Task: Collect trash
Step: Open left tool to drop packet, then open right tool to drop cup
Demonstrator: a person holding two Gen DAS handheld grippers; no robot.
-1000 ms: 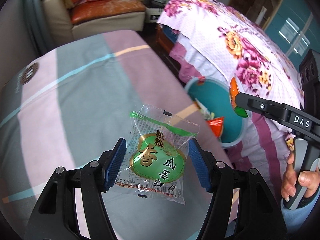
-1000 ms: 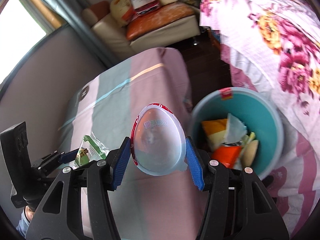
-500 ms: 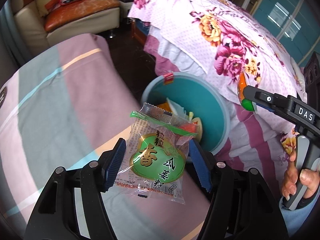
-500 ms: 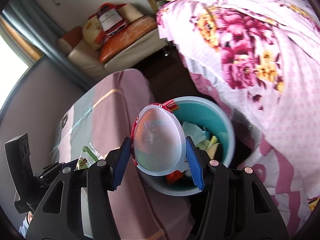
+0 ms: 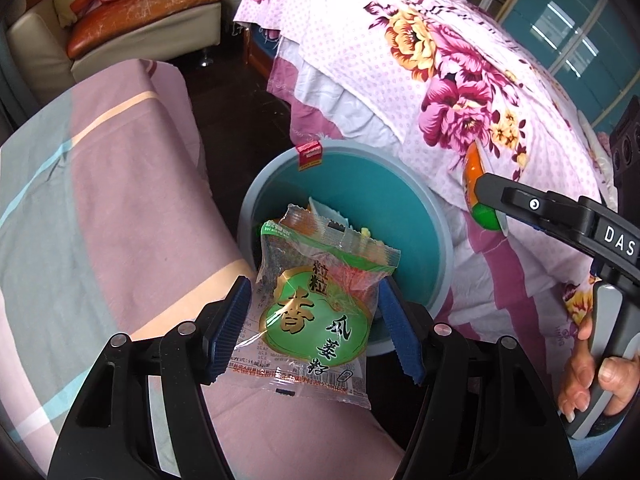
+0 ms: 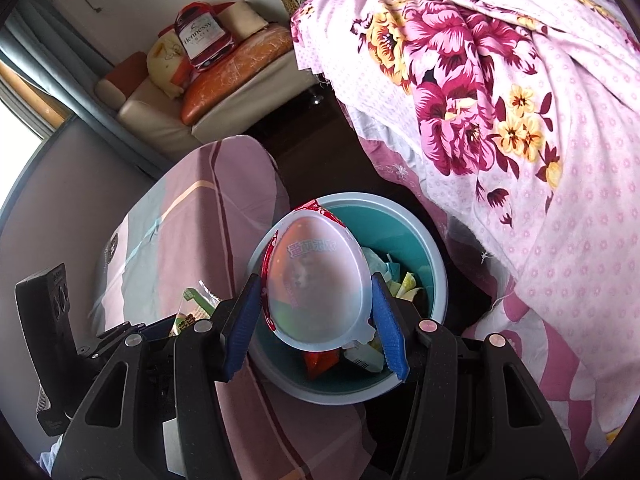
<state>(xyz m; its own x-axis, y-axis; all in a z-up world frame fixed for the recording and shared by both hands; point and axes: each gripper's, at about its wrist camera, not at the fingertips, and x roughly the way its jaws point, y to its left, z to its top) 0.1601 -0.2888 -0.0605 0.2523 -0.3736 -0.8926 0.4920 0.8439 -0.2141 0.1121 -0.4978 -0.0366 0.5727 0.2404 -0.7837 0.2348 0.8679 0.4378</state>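
Observation:
My left gripper point(image 5: 316, 322) is shut on a clear green snack packet point(image 5: 316, 304) and holds it above the near rim of a teal trash bin point(image 5: 404, 216) that holds several wrappers. My right gripper point(image 6: 316, 320) is shut on an egg-shaped plastic shell point(image 6: 316, 280) with a red rim, held over the same bin point(image 6: 436, 276). The shell also shows in the left wrist view point(image 5: 478, 196), right of the bin. The packet shows in the right wrist view point(image 6: 196, 308), at the left.
A pink and grey striped bed point(image 5: 100, 184) lies left of the bin. A floral quilt point(image 5: 460, 80) hangs over a second bed on the right. A sofa point(image 5: 132, 24) with bags stands at the back. Dark floor lies between the beds.
Both grippers have swung from over the striped bed to above the bin, still holding the packet and the shell. The bin now sits right behind both held items.

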